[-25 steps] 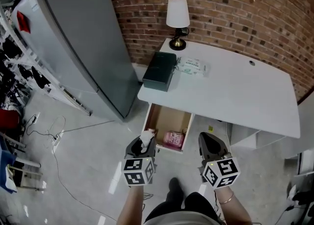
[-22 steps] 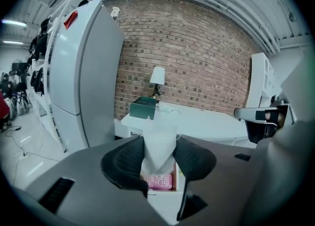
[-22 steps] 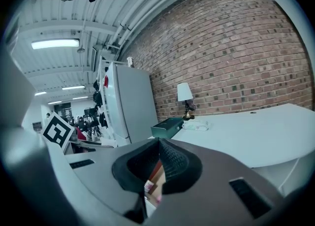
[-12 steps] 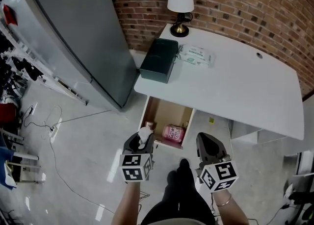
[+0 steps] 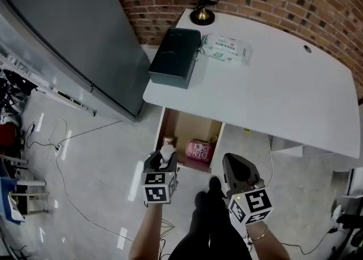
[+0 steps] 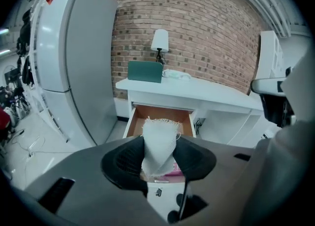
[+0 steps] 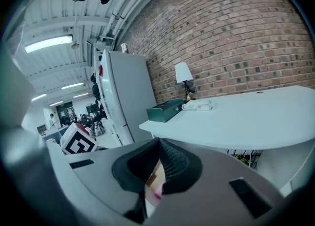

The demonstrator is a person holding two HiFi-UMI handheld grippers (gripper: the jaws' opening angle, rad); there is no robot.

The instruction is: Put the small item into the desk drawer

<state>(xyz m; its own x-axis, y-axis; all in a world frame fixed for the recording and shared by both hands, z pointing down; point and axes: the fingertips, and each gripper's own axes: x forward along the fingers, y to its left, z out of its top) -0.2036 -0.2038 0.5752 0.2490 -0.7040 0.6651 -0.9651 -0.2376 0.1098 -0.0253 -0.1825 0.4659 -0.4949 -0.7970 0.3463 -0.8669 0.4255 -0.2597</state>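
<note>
Head view shows us that both hands have come lower and nearer to the bench (image 5: 295, 100) within the last second, so the open drawer (image 5: 190, 130) now lies just ahead of the left hand-held gripper (image 5: 165, 160). Its jaws stand rather wide, but they are closed on the small item (image 6: 159, 144), a white piece of cloth with a frayed top edge, upright between the pads. The item is not yet in the drawer; it hangs just before the front edge. A pink box (image 5: 199, 150) already lies inside, with free room beside it. The right hand-held gripper (image 5: 235, 165) keeps its jaws narrow, the tips meeting, with nothing between them. We judge the carrying nearly finished: reaching over the front edge and releasing remain.
</note>
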